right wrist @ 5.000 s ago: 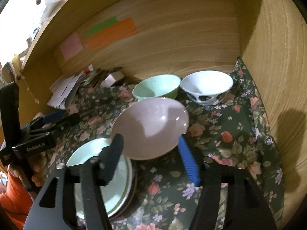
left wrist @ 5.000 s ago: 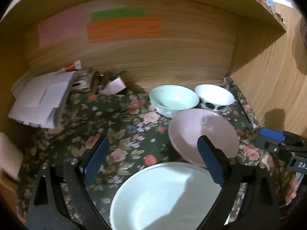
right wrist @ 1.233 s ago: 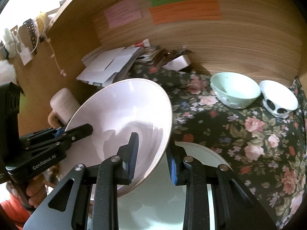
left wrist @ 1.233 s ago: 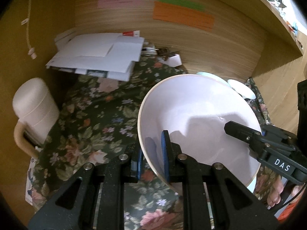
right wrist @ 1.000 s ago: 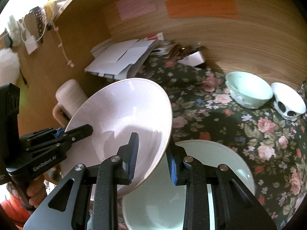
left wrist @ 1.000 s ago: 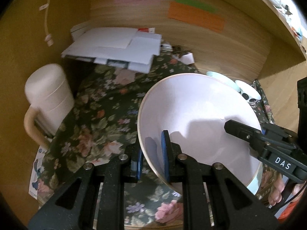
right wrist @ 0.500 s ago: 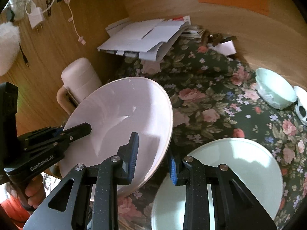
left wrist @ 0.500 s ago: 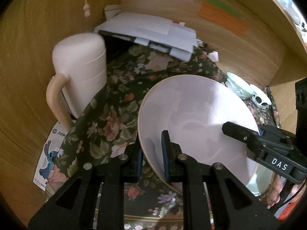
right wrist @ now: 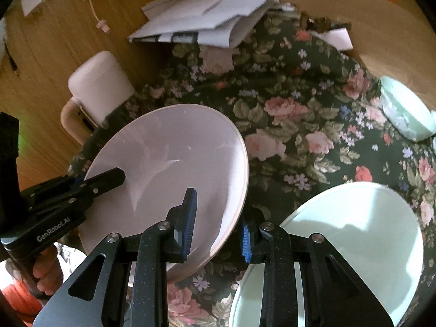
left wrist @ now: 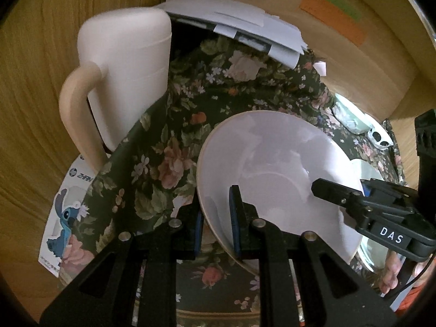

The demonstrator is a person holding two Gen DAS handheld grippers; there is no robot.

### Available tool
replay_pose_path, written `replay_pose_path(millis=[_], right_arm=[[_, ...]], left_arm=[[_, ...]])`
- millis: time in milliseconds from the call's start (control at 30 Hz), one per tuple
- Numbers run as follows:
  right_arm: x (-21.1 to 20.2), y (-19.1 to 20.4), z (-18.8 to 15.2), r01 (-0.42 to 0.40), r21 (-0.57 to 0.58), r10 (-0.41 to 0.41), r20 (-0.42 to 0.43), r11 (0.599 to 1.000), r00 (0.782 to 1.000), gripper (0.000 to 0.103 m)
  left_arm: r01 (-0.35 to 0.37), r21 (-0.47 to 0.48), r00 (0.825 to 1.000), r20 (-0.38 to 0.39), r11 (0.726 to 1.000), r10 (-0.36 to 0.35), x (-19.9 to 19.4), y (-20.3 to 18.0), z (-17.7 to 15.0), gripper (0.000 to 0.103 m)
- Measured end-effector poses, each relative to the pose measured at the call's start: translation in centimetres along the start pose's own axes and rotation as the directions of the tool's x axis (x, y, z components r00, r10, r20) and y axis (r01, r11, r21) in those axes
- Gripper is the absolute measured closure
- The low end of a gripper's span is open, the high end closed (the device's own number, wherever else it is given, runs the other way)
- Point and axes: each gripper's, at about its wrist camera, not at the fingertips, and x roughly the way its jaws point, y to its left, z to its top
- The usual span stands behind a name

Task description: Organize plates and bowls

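jug [left wrist: 128, 62]: pale, lidded, upright at the far left edge of the cloth [left wrist: 174, 141]; untouched, not part of the job as far as I can judge.
papers [right wrist: 207, 19]: loose heap at the back left, against the wooden wall.
left gripper [left wrist: 215, 218]: pinching the near-left rim of the pink plate [left wrist: 272, 174] — one pad inside the rim, one outside.
pink plate: held clear of the cloth, tilted, carried by both grippers at once; sits over open cloth left of the green plate [right wrist: 354, 234]. Whether its low edge touches the cloth — cannot tell.
right gripper [right wrist: 218, 223]: clamped on the opposite rim of the pink plate, pads either side of the edge.
green plate: flat on the cloth at the near right, empty, just beside the pink plate.
green bowl [right wrist: 406, 114]: at the back right, resting on the cloth, not stacked.
white bowl [left wrist: 380, 140]: just right of the green bowl, mostly cut off by the frame edge.
done: judged little — one plate lifted, nothing nested.
left: set the pink plate down or onto the green plate; the two bowls look not yet gathered.
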Motion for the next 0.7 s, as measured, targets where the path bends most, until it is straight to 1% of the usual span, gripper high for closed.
replay_pose_path(millis=[67,167,267,367,433,467,533,600,700], right_arm=[[0.1,0.0,0.0,-0.001,-0.003,0.001,-0.008,1.000,1.000,0.075],[0.2,-0.1,0.1,0.000,-0.001,0.000,-0.017,1.000,1.000,0.075],[-0.3,-0.4,0.1,-0.003,0.005,0.003,-0.005,1.000,1.000,0.075],[-1.7,-0.6,0.2,0.006,0.003,-0.006,0.043,1.000,0.999,0.066],[-2.6,-0.7,0.2,0.022,-0.004,-0.021,0.075,1.000,0.997,0.057],[-3.1,-0.9,0.2,0.029,-0.005,-0.029,0.094,1.000,0.995,0.055],[-4.0,-1.3,0.2,0.036,-0.003,-0.036,0.118,0.999,0.992,0.054],[-4.9,-1.9,0.1,0.038,0.004,-0.039,0.138,0.999,0.990,0.054],[-6.2,-2.9,-0.2,0.045,0.015,-0.047,0.167,0.999,0.985,0.054]], left_arm=[[0.010,-0.005,1.000,0.015,1.000,-0.010,0.1,0.1,-0.1,0.086],[0.011,0.000,1.000,0.015,1.000,-0.011,0.1,0.0,-0.1,0.086],[-0.008,0.014,1.000,0.025,1.000,0.008,0.0,-0.2,-0.1,0.086],[-0.031,0.025,0.999,0.043,0.999,0.030,-0.5,-0.6,0.0,0.083],[-0.045,0.026,0.998,0.055,0.999,0.043,-1.1,-0.8,0.2,0.083],[-0.050,0.026,0.997,0.060,0.998,0.048,-1.3,-0.9,0.4,0.083],[-0.065,0.027,0.995,0.081,0.997,0.063,-2.0,-1.1,0.8,0.080],[-0.073,0.030,0.992,0.103,0.997,0.070,-2.8,-1.5,1.2,0.069],[-0.080,0.047,0.986,0.147,0.996,0.073,-4.1,-2.6,1.7,0.060]])
